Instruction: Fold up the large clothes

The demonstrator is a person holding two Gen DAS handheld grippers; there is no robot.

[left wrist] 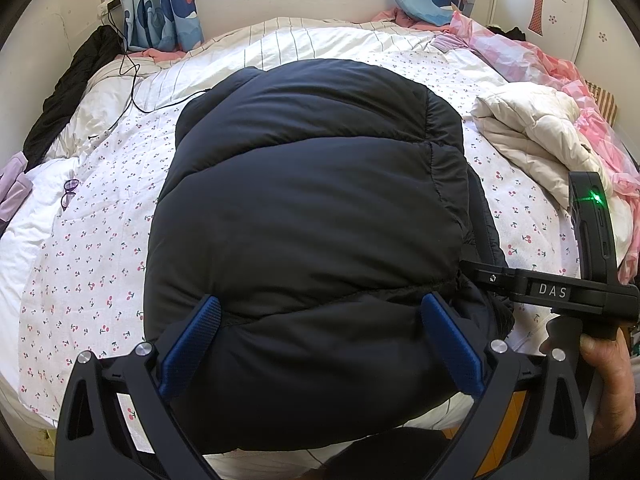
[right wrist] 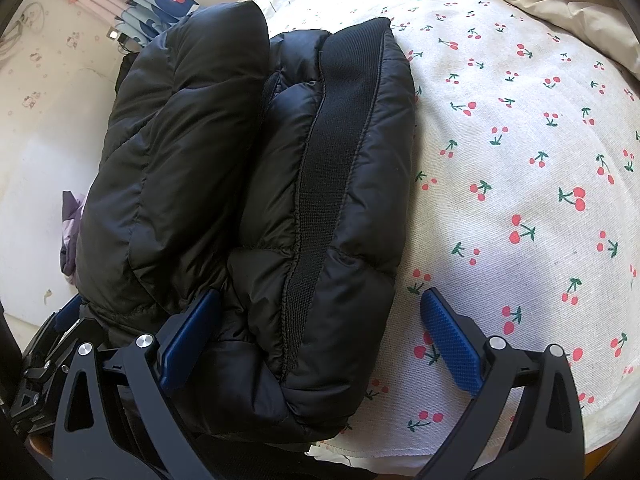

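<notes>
The folded jacket [left wrist: 312, 208] fills centre frame on the bed [left wrist: 80, 264]. Both grippers, left [left wrist: 320, 344] and right [right wrist: 320, 344], have jaws spread around its near edge. Puffy, slippery, springy; best gripped at seams.

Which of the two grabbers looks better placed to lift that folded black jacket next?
Probably the left gripper: its open fingers straddle the jacket near edge. The right gripper, also open, sits at the side, one finger on the bedsheet.
</notes>
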